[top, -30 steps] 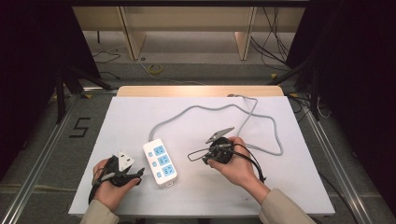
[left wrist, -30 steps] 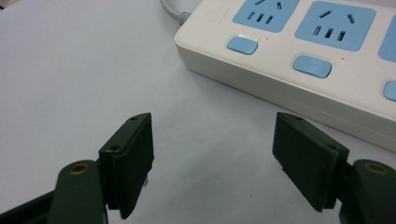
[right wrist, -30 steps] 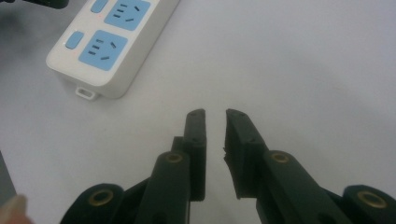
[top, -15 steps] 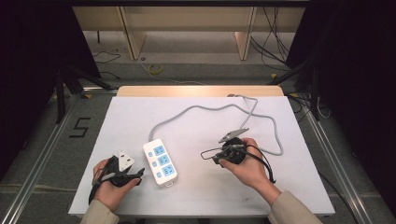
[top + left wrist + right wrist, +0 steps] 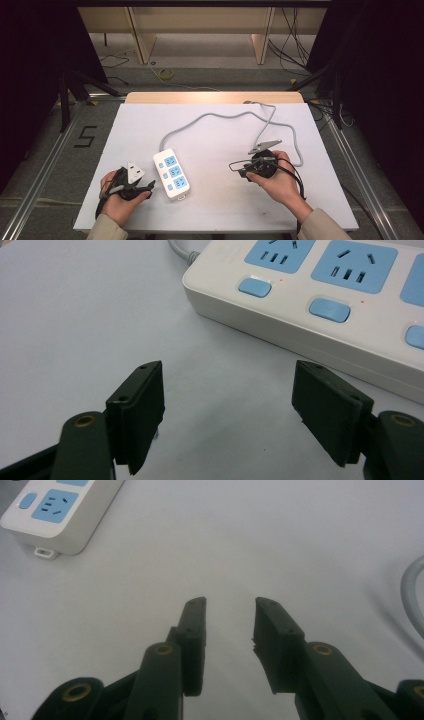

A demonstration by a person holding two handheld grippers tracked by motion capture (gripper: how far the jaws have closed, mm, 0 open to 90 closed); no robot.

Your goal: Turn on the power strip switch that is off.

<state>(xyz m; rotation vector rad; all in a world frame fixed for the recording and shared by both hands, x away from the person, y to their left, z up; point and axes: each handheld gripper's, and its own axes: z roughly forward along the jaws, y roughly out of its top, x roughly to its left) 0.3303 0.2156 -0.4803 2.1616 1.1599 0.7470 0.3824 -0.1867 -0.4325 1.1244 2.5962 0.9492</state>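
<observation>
A white power strip (image 5: 171, 174) with blue sockets lies at the table's front middle, and its grey cable (image 5: 215, 117) loops to the back right. My left gripper (image 5: 149, 186) rests just left of the strip, pointing at it. In the left gripper view its jaws (image 5: 227, 410) stand wide open on bare table, with the strip's side (image 5: 320, 305) close ahead. My right gripper (image 5: 234, 166) hovers to the right of the strip, pointing left. Its jaws (image 5: 230, 625) are open by a narrower gap with nothing between them, and the strip's end (image 5: 60, 510) lies far ahead at the left.
The white table (image 5: 220, 210) ends in a wooden strip (image 5: 215, 97) at the back. The grey cable curves past my right hand (image 5: 412, 600) and runs off the table's back right. Dark stands and floor cables surround the table.
My right gripper has drifted to the right, away from the power strip. The left gripper and the strip have stayed put.
</observation>
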